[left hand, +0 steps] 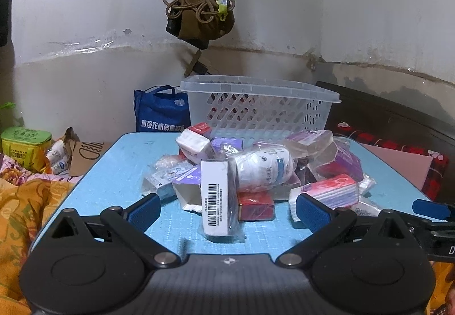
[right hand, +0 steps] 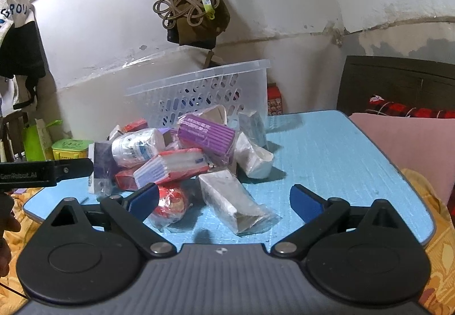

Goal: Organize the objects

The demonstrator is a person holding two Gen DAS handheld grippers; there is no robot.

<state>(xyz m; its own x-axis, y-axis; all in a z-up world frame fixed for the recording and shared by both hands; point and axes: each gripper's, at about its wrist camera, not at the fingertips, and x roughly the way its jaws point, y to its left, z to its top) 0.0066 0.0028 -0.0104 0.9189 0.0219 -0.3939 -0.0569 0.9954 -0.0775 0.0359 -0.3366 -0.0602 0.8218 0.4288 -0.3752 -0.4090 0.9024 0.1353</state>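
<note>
A heap of plastic-wrapped boxes and a white bottle (left hand: 263, 165) lies on a light blue table (left hand: 113, 181), in front of a clear plastic basket (left hand: 260, 104). My left gripper (left hand: 227, 209) is open, its blue pads either side of an upright white box with a barcode (left hand: 217, 197), not touching it. In the right wrist view my right gripper (right hand: 224, 200) is open too, near a silver wrapped box (right hand: 230, 198) and a red and white packet (right hand: 170, 202). The purple box (right hand: 207, 136), the white bottle (right hand: 136, 147) and the basket (right hand: 199, 93) lie further back.
A blue bag (left hand: 160, 113) and a green tin (left hand: 25, 144) sit left of the table. Orange floral cloth (left hand: 20, 201) lies at the left, and a pink cushion (right hand: 403, 141) and dark headboard (right hand: 398, 84) at the right. Bags and cords (left hand: 199, 2) hang on the wall.
</note>
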